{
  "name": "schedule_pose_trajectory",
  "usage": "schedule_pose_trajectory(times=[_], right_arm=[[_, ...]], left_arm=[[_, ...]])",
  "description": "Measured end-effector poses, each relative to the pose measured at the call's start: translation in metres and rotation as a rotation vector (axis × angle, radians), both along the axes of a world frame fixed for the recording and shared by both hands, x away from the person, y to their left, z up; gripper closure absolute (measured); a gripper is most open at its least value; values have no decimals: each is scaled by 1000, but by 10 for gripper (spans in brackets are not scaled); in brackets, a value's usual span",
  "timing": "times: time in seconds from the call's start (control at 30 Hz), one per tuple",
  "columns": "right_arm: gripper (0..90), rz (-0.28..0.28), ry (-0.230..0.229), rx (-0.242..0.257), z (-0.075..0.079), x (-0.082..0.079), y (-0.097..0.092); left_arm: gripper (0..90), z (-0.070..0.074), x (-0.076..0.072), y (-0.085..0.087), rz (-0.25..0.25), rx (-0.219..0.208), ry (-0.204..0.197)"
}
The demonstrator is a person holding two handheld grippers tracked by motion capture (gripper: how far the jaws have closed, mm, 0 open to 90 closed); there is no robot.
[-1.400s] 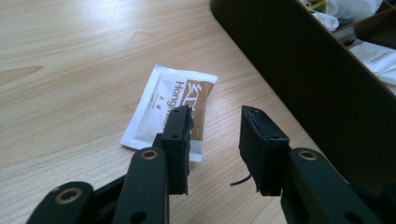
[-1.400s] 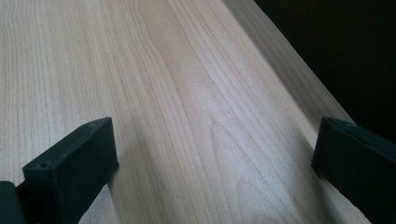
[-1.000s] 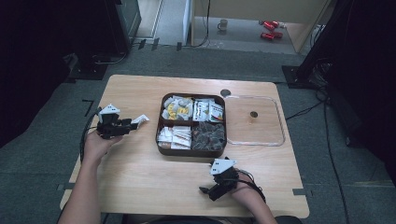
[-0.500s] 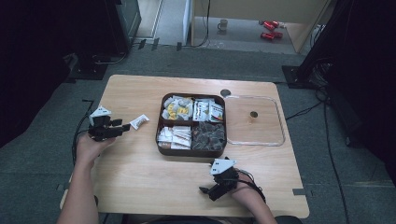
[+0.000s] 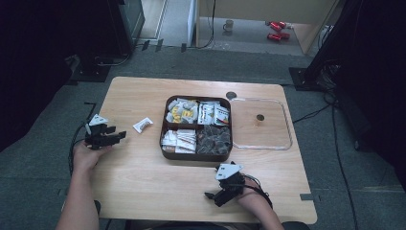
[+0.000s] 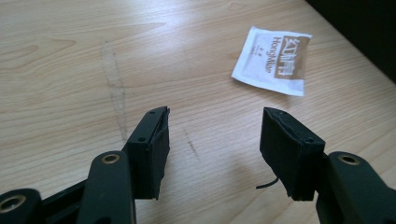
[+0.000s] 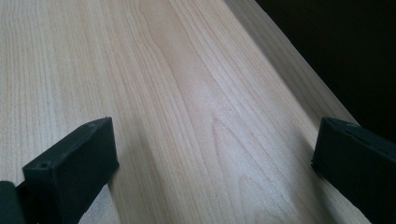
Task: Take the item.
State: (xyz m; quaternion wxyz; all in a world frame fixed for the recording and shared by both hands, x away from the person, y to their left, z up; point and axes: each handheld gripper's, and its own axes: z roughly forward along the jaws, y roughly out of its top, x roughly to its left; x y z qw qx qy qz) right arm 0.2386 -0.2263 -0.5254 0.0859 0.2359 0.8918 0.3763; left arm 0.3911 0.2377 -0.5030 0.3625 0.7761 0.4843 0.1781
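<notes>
A small white sachet (image 5: 142, 125) with brown print lies flat on the wooden table (image 5: 143, 182), left of the brown box. In the left gripper view the sachet (image 6: 273, 60) rests a little beyond the jaws, to the right. My left gripper (image 5: 118, 136) is near the table's left edge and points at the sachet. Its jaws have just been opening, and the left gripper (image 6: 215, 119) holds nothing. My right gripper (image 5: 211, 195) rests by the front edge. The right gripper (image 7: 215, 140) stands wide open over bare wood.
A brown four-compartment box (image 5: 163, 143) with several packets sits mid-table. A clear lid (image 5: 287, 125) with a small knob lies to its right. A round hole (image 5: 231, 95) marks the table behind the box. Cables trail off both grippers.
The left gripper let go of the sachet and drew back to the left and toward the near edge. The sachet stays on the table. The right gripper has not moved.
</notes>
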Motion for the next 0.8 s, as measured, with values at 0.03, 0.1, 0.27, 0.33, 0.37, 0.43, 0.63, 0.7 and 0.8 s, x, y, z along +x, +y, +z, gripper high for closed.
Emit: schedule_pose_trajectory(times=[0.03, 0.1, 0.27, 0.33, 0.37, 0.43, 0.63, 0.7, 0.8], right_arm=[[0, 0, 0, 0, 0, 0, 0], [0, 0, -1, 0, 0, 0, 0], [0, 0, -1, 0, 0, -1, 0], [0, 1, -2, 0, 0, -1, 0], [0, 1, -1, 0, 0, -1, 0], [0, 1, -2, 0, 0, -1, 0], [0, -1, 0, 0, 0, -1, 0], [0, 0, -1, -1, 0, -1, 0], [0, 1, -1, 0, 0, -1, 0]], left_arm=[[426, -1, 0, 1, 5, 5, 3], [427, -4, 1, 2, 9, 17, 17], [409, -9, 1, 4, 19, 54, -13], [342, -13, -1, 5, 40, 57, -46], [340, -13, 0, 5, 48, 56, -44], [338, -13, -1, 5, 54, 59, -44], [290, -13, -1, 4, 63, 60, -39], [278, -13, -1, 3, 70, 60, -38], [257, -13, -1, 2, 81, 63, -35]])
